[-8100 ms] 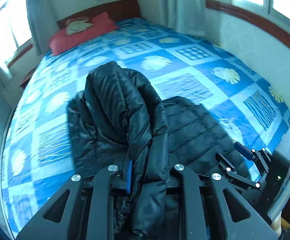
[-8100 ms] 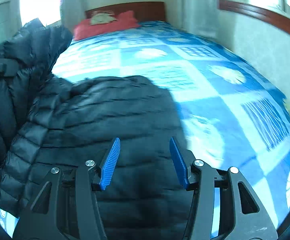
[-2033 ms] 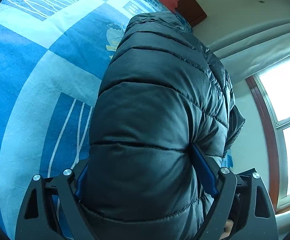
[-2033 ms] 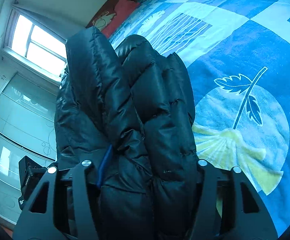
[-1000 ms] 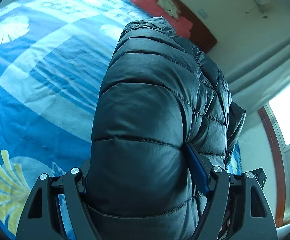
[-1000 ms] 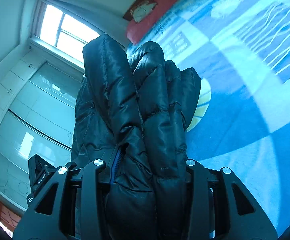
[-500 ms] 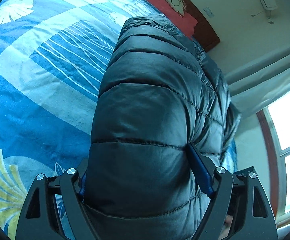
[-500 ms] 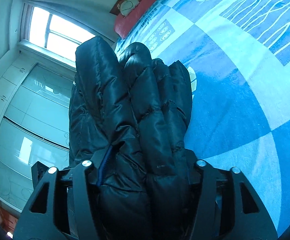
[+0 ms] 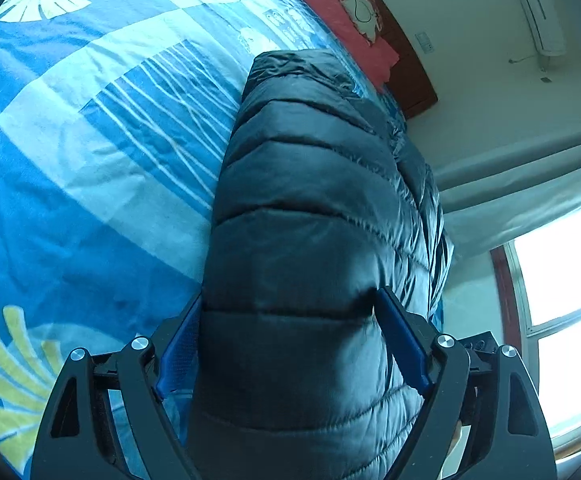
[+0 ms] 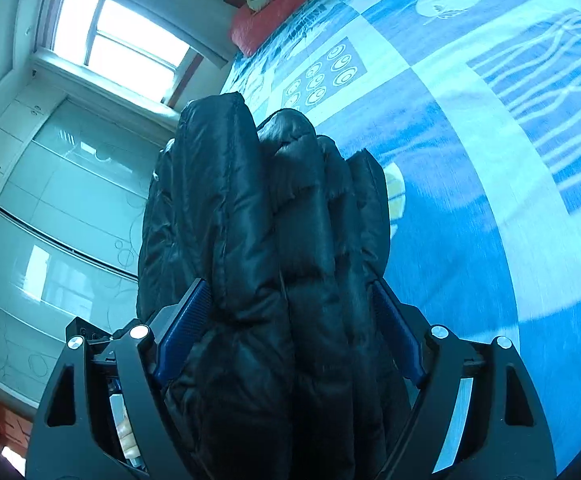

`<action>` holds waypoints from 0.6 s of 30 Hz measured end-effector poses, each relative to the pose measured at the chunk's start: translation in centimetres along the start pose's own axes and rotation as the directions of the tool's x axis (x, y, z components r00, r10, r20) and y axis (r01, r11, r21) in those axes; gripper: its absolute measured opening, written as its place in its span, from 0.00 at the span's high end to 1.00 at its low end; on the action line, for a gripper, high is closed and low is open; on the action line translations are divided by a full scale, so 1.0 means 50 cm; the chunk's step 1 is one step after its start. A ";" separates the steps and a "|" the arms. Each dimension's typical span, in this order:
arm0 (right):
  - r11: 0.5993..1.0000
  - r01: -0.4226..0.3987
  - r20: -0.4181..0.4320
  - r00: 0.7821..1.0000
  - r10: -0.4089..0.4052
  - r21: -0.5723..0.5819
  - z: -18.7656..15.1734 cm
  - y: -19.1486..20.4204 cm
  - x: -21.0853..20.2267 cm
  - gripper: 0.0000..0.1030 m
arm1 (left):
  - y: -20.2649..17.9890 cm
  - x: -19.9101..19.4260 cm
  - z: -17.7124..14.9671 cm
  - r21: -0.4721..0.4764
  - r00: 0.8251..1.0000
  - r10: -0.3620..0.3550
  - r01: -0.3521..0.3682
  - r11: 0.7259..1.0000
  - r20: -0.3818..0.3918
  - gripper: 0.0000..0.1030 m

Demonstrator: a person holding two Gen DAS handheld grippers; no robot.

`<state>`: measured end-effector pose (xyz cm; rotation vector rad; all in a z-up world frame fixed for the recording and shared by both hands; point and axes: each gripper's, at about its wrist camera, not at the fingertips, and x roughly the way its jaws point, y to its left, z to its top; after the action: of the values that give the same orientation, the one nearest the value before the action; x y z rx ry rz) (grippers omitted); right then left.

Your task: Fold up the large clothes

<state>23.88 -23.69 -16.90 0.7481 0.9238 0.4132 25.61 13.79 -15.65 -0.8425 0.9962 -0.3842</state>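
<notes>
Gripping jacket (image 9: 302, 240) (both grippers (image 9: 290, 344) (image 10: 290, 328))

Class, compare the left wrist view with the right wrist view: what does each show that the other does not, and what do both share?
Only the left wrist view shows the wall air conditioner and wooden headboard. Only the right wrist view shows the frosted wardrobe doors. Both show the black puffer jacket bunched between blue pads, in the left gripper and the right gripper, above the blue patterned bedspread with the red pillow.

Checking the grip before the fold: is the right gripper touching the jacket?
Touching. Right wrist view shows both blue pads of the right gripper pressed into the black jacket.
</notes>
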 end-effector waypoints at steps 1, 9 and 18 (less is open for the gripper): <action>1.000 0.003 -0.007 1.000 -0.003 0.002 0.010 -0.002 0.005 0.20 | 0.001 0.004 0.006 -0.002 1.000 0.000 0.000 1.000 0.000 0.20; 1.000 0.001 0.006 1.000 -0.001 0.007 0.059 -0.010 0.024 0.13 | -0.001 0.025 0.035 0.008 1.000 -0.002 0.002 1.000 -0.001 0.16; 0.993 -0.093 -0.015 0.995 0.095 0.079 0.110 -0.044 0.068 0.34 | -0.007 0.055 0.061 0.023 1.000 0.010 -0.010 1.000 -0.002 0.16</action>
<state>30.36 -25.28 -18.32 0.8628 0.9287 0.4693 29.67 13.15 -16.14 -0.8166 0.9964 -0.3873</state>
